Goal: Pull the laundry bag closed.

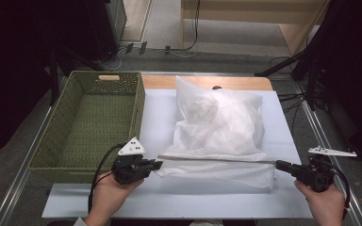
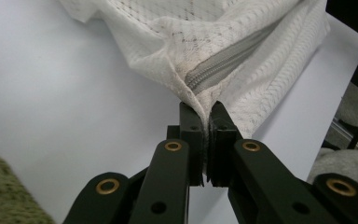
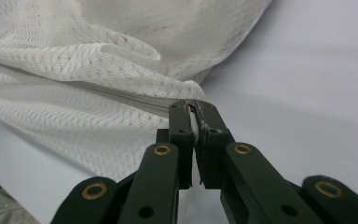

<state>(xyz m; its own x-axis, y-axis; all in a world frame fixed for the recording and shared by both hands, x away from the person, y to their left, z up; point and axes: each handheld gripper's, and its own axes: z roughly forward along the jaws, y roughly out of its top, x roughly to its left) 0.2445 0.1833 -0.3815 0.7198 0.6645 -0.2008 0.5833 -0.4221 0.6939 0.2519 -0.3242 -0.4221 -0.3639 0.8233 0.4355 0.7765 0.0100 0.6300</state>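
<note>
Grey floor (image 1: 226,35) beyond a white-topped table (image 1: 160,117); pale wooden furniture (image 1: 245,9) far, dark stands (image 1: 311,52) right.

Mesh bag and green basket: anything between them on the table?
Nothing: in the high view, bare white table sheet separates the mesh bag and green basket.

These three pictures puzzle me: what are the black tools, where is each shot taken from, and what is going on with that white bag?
A person holds a hand tool with a two-jaw claw in each hand. The high view looks down on the table. The other two come from cameras riding on each claw. A white mesh bag with a zipper lies on the white surface, beside a green woven basket. The left claw pinches one end of the zipper edge, the right claw the other end.
</note>
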